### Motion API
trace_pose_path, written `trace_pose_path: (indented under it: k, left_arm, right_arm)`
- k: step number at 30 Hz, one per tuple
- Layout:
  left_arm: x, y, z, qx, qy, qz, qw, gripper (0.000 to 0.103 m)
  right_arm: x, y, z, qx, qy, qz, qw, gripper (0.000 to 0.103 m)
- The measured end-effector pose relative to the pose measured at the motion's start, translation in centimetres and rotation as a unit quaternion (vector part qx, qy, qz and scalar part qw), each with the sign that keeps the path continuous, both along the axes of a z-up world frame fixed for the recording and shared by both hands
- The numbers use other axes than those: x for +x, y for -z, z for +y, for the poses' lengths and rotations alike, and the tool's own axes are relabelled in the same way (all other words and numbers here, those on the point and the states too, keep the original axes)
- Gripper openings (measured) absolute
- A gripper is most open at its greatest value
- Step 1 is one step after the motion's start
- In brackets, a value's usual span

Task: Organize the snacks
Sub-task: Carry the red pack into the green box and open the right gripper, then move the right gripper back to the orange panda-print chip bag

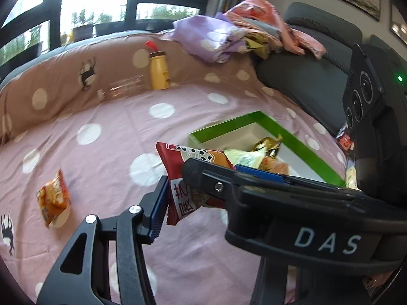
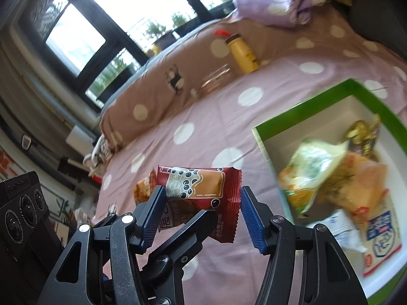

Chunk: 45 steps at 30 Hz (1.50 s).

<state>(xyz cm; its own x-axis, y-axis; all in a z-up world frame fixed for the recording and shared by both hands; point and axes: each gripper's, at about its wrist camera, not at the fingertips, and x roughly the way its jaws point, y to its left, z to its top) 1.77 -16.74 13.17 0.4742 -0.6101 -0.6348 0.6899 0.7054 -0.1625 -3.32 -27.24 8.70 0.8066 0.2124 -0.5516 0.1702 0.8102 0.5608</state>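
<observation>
- Setting: we work over a bed (image 1: 106, 137) in a pink dotted sheet, windows behind.
- Far left: one orange snack packet (image 1: 54, 198) lies loose on the sheet, well apart from the box.
- Centre: red milk-tea packet (image 2: 201, 190), lifted clear of the bed. Our left claw (image 1: 175, 188) clamps its lower end; our right claw (image 2: 203, 206) straddles it, one pad touching, the other apart.
- Right: green box (image 2: 307, 104), already holding several snacks.
- Risk: a two-claw pull may tear the wrapper; a loose hold may drop it short.
</observation>
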Motion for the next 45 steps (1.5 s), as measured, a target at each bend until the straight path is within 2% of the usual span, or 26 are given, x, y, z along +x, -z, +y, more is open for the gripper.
trace_pose_path:
  k: [12, 25, 32, 37, 39, 45]
  left_arm:
    - [-1.9, -0.4, -6.9, 0.006, 0.076, 0.004, 0.9971, 0.05]
    - [-2.0, 1.8, -11.0, 0.008, 0.113, 0.061, 0.9917, 0.051]
    - [-1.7, 2.3, -10.9, 0.007, 0.104, 0.068, 0.9923, 0.062]
    - [-1.5, 1.6, -9.7, -0.003, 0.103, 0.069, 0.9923, 0.065]
    - [-1.3, 1.2, -8.8, -0.008, 0.093, 0.064, 0.9936, 0.079]
    - [-0.2, -0.2, -4.1, -0.011, 0.025, 0.037, 0.9989, 0.086]
  right_arm:
    - [-3.8, 0.5, -6.2, 0.029, 0.105, 0.003, 0.994, 0.062]
    - [-5.0, 2.6, -9.4, 0.048, 0.167, 0.056, 0.983, 0.062]
    - [-4.9, 2.7, -9.6, 0.045, 0.173, 0.061, 0.982, 0.062]
    - [-5.3, 2.1, -9.5, 0.024, 0.195, 0.051, 0.979, 0.074]
    - [-5.4, 1.7, -9.4, 0.018, 0.197, 0.041, 0.979, 0.078]
    - [-5.1, 0.6, -8.3, 0.0, 0.187, 0.008, 0.982, 0.084]
